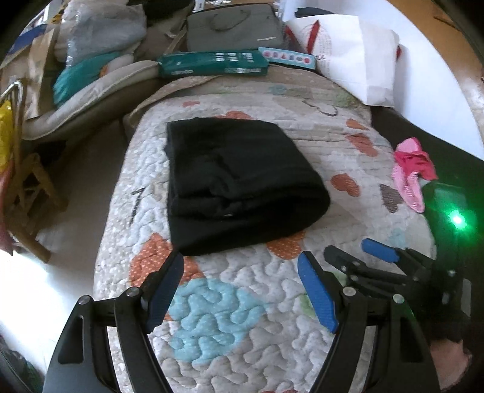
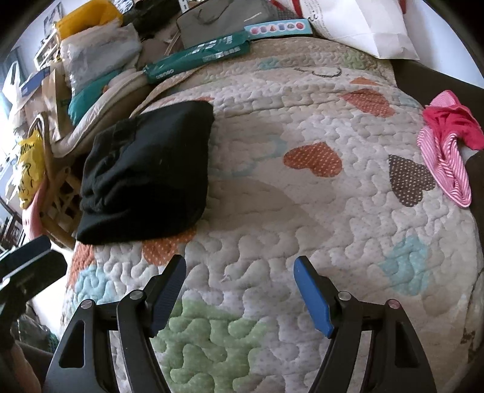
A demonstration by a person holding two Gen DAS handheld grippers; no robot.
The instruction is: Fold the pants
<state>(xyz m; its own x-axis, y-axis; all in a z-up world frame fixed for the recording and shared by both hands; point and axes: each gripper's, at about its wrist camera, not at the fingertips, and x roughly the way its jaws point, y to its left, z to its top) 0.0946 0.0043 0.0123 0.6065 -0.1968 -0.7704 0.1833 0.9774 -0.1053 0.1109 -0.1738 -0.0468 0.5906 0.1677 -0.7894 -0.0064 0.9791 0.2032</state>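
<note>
The black pants (image 1: 242, 184) lie folded into a thick rectangular stack on the quilted heart-patterned bedspread (image 1: 230, 326). In the right wrist view the same pants (image 2: 145, 175) sit at the left, near the bed's edge. My left gripper (image 1: 240, 266) hovers open just short of the stack's near edge, with nothing between its fingers. My right gripper (image 2: 240, 269) is open over bare quilt (image 2: 302, 211), to the right of the pants and apart from them. It also shows in the left wrist view as the right gripper (image 1: 354, 249), low at the right.
A pink and red striped garment (image 1: 413, 172) lies at the quilt's right edge, seen again as the striped garment (image 2: 447, 151). At the back stand a green box (image 1: 211, 63), a grey bag (image 1: 233, 25) and a white paper bag (image 1: 354, 51). Clutter piles up at the left (image 1: 90, 60).
</note>
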